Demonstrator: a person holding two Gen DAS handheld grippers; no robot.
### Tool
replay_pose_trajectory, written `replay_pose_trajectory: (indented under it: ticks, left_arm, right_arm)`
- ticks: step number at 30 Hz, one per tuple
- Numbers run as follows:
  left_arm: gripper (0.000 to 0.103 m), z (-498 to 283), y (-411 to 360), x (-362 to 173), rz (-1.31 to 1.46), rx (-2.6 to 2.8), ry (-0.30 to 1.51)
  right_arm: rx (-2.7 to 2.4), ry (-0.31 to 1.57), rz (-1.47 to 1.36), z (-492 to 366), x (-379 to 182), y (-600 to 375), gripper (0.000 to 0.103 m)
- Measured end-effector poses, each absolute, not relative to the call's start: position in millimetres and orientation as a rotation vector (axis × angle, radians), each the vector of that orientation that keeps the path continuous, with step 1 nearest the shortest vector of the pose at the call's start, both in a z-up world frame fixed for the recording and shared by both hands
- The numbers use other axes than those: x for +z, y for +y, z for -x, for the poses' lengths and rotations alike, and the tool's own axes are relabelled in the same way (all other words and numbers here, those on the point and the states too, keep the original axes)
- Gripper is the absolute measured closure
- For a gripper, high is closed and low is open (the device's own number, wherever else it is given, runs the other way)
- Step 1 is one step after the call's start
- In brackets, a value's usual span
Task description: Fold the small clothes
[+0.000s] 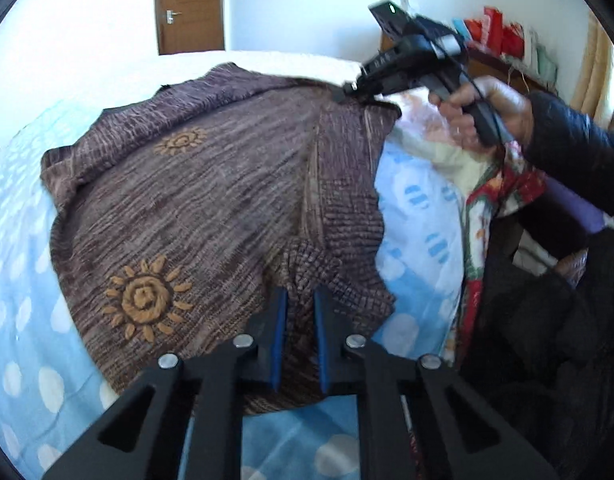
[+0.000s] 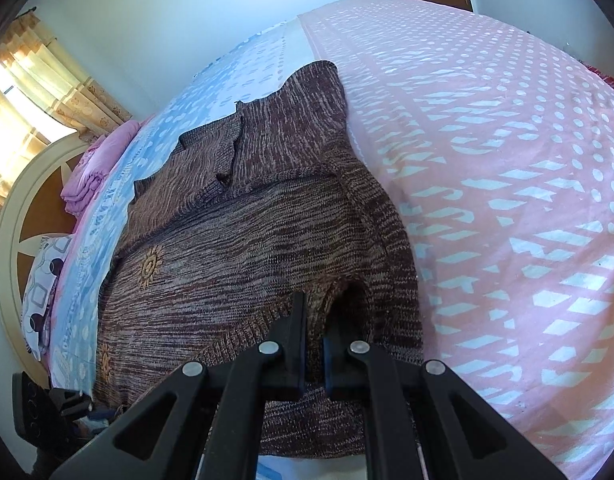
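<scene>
1. Left wrist view: the left gripper (image 1: 300,300) is closed on a bunched ribbed edge of the brown knitted sweater (image 1: 211,208), its blue-padded fingers pinching a fold of the fabric.
2. Right wrist view: the right gripper (image 2: 315,312) is clamped on another ribbed edge of the same sweater (image 2: 259,232), with knit gathered between its fingers.
3. From the left wrist view, the right gripper (image 1: 357,90) bites the sweater's far corner, and a hand (image 1: 483,108) in a dark sleeve holds its handle.
4. The sweater lies spread on the bed, with orange sun-shaped embroidery (image 1: 147,300) facing up.
5. Under it is a blue dotted sheet (image 1: 23,280); beside it in the right wrist view lies a pink patterned sheet (image 2: 507,160).
6. Farther off stand a wooden door (image 1: 189,4), a round headboard (image 2: 23,208) and curtains (image 2: 35,80).
</scene>
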State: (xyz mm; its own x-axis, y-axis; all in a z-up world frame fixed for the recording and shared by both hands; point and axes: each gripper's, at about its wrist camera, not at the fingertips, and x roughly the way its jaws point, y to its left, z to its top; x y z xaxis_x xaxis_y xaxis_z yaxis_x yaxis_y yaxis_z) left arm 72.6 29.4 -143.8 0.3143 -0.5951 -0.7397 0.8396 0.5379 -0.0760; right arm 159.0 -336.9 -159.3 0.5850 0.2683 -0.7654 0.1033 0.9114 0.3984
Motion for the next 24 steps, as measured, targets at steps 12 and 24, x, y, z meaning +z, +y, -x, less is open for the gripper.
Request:
replay_pose_trajectory:
  ticks: [12, 24]
  left_arm:
    - [0.090, -160, 88, -122, 0.178, -0.616, 0.781]
    - [0.088, -174, 90, -151, 0.214, -0.546, 0.860]
  right_arm:
    - [0.139, 0.850, -0.532, -148, -144, -348, 0.093]
    - [0.109, 0.730, -0.369, -118, -106, -368, 0.038]
